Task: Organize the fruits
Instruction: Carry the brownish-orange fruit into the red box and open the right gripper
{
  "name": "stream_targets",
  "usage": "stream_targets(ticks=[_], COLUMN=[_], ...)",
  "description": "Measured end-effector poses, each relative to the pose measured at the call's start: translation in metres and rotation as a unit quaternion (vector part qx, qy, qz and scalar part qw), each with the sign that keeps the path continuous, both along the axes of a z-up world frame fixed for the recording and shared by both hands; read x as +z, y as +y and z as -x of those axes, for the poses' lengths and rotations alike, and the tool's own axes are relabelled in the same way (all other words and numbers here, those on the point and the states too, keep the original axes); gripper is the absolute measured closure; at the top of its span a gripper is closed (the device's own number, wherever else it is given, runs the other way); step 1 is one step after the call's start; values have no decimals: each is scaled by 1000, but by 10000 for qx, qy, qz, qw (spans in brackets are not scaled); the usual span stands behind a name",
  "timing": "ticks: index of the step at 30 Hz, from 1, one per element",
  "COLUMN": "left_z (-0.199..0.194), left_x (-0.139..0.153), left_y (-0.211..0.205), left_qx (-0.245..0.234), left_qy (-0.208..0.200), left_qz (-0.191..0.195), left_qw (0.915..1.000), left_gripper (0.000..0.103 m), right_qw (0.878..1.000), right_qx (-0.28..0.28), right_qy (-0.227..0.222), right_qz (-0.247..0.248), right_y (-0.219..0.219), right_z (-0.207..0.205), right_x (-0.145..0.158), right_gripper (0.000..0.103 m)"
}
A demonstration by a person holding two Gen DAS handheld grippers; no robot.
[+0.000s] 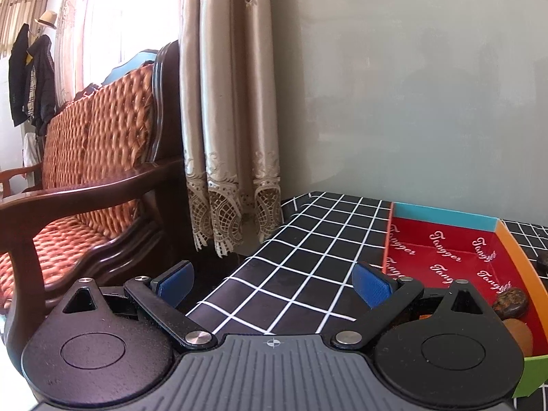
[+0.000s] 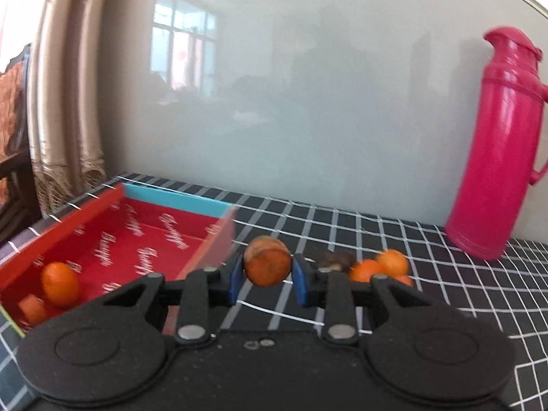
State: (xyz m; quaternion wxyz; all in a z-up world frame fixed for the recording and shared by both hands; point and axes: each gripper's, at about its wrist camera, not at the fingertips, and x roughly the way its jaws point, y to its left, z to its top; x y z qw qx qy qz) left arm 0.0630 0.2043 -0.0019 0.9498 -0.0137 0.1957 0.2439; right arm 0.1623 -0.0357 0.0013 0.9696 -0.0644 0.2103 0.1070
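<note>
**Right gripper clamped on a cut orange piece beside the tray**

We note the right gripper clenched on a stubby orange chunk: roughly cylindrical, flat cut face toward the camera, matte and slightly rough. Its blue pads press both sides. The piece is held clear of the bench, just right of the tray's near corner. The picture is smeared with motion blur, so we cannot read finer surface detail.

The tray is a shallow cardboard box, glossy red inside with white script lettering, a turquoise far wall and an orange side wall. In it, in the right wrist view, lie a smooth oval orange fruit and a small cut orange piece, close together near the front corner.

Behind the gripper's right finger, on the bench, sits a cluster of small round orange fruits with a dark brown lump just beside them; the finger partly hides them.

The bench cover is black with a thin white grid. A tall pink plastic flask stands upright at the far right against the pale glossy wall.

The left gripper is released, jaws wide with nothing between, over the bench edge left of the tray. A lace-trimmed beige curtain and a wooden seat with woven orange cushions lie beyond.
</note>
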Motion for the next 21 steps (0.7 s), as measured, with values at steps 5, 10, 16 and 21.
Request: stream_targets(ticks=[5, 10, 16, 21], left_z=[3, 7, 8, 9], left_x=[-1, 0, -1, -2], left_y=[8, 14, 20, 21], left_qx=[31, 79, 138, 120], left_qy=[36, 11, 27, 41], left_qz=[-35, -39, -35, -28], left_qw=[10000, 10000, 9999, 9999], left_gripper=[5, 5, 5, 5], right_qw=[9989, 9965, 9952, 9961], right_qx=[437, 800, 935, 833], right_qy=[-166, -198, -84, -56], right_qz=[55, 170, 284, 269], right_y=[33, 62, 79, 79], right_z=[13, 21, 23, 20], right_x=[1, -2, -7, -9], right_gripper=[74, 74, 70, 67])
